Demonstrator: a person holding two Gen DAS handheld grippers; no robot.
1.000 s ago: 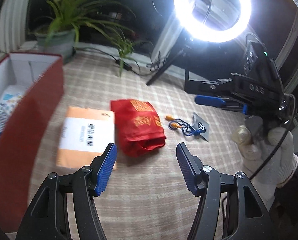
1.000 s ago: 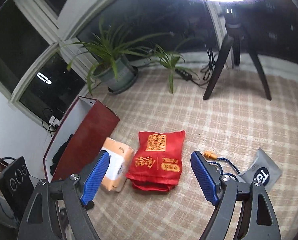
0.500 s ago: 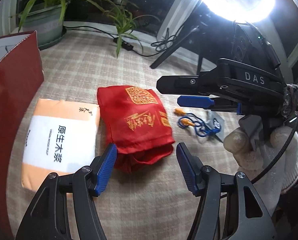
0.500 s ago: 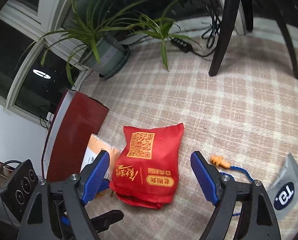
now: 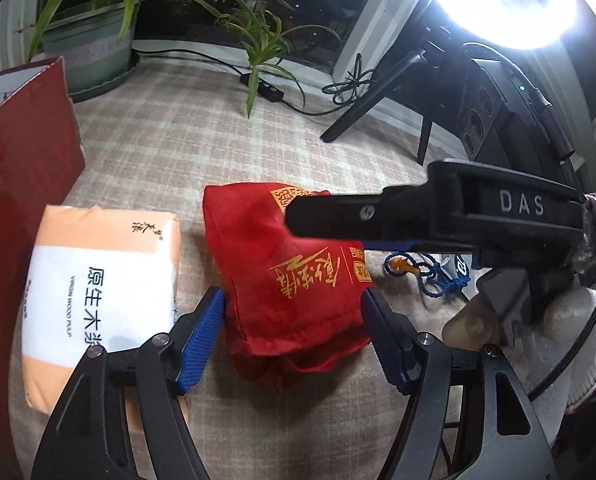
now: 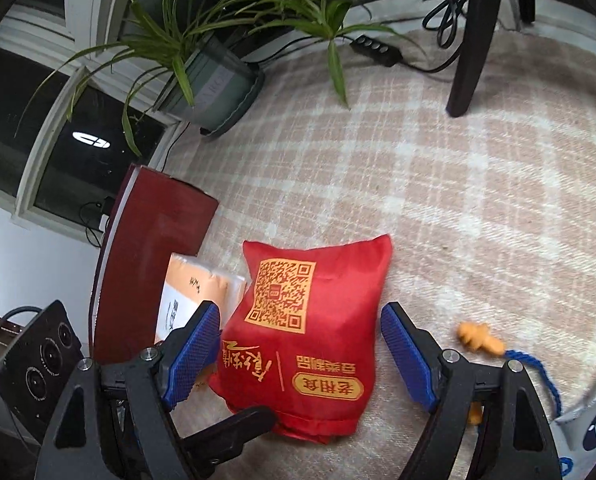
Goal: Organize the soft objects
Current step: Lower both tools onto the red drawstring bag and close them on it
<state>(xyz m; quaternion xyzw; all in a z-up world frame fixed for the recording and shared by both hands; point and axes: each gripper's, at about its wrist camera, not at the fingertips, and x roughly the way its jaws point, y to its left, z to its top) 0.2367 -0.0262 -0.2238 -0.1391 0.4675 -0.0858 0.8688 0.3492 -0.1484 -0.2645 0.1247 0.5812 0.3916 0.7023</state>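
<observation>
Here the red fabric pouch (image 5: pixel 294 280) is shown lying flat on the checked cloth (image 6: pixel 478 200), bracketed by both tools at once. The left gripper (image 5: pixel 294 336) is held with its blue pads spread apart at either side of the pouch's near end, and the right gripper (image 6: pixel 298 352) is likewise held wide, its pads flanking the pouch's printed lower half; nothing is clamped by either. The step in hand is judged to be a pinch on the pouch. It is best done by lowering the pads until the soft bulk is gathered between them, then closing slowly, since thin fabric is likely to slip or bunch. A grip by one tool alone is advised, as the two are crowded over the same item. At nine o'clock of the pouch, in the left wrist view, the orange tissue pack (image 5: pixel 98 280) is seen just beside it, close to the left pad, and could be caught by mistake. Beyond that, the red box (image 5: pixel 18 208) stands open. At three o'clock the corded earplugs (image 5: pixel 422 272) and a grey sachet (image 6: pixel 594 424) lie near.
</observation>
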